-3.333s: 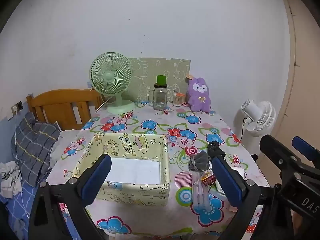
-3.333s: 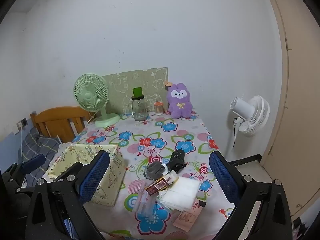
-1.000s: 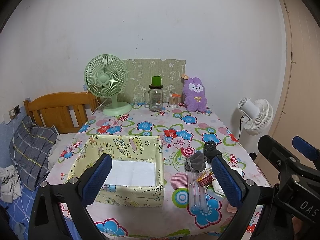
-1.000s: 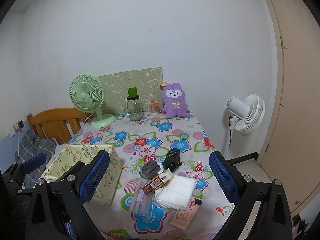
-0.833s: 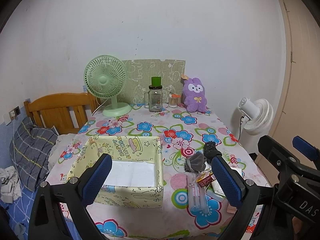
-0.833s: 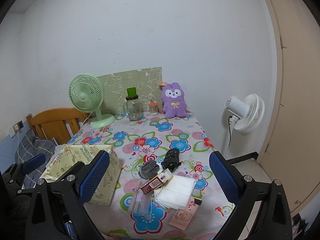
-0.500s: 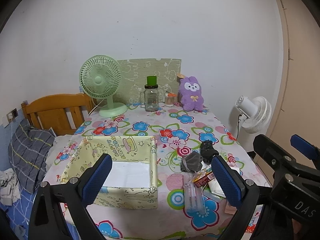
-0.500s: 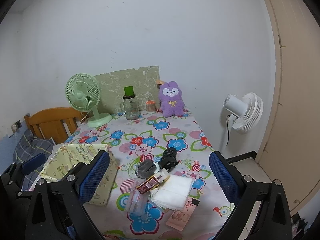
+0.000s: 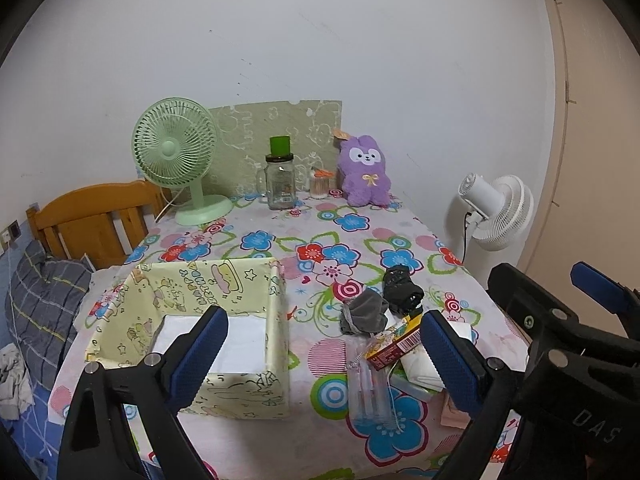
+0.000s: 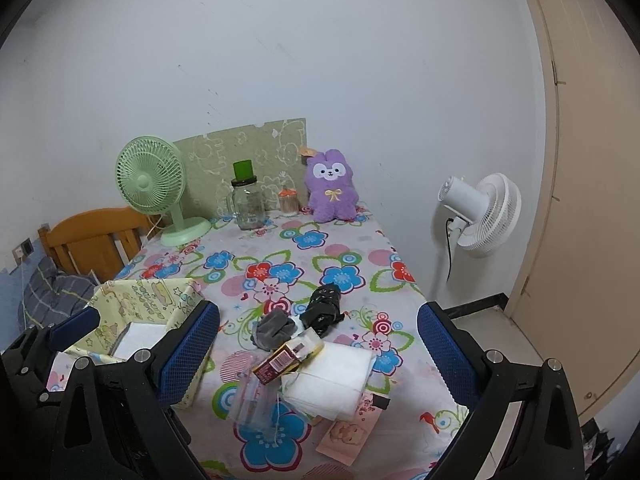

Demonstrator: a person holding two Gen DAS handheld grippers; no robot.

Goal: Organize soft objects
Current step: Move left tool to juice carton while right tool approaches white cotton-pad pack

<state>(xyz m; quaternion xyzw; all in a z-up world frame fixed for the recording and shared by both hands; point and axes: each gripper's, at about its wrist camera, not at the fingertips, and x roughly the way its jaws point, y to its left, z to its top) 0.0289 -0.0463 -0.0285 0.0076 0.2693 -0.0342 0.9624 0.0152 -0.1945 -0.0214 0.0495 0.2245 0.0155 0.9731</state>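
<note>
Counting showed two rolled socks, one grey (image 9: 365,312) and one black (image 9: 401,288), beside one box (image 9: 276,312); both grippers (image 9: 324,356) (image 10: 318,354) were held wide open, empty, possibly above the table.

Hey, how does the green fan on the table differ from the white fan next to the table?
The green fan stands on the table at its back left corner, on a short stem and round base; the white fan stands on the floor past the table's right edge, on a taller pole. The green fan shows its grille front-on; the white fan shows its motor housing, its head turned away. Both have round cage grilles.
</note>
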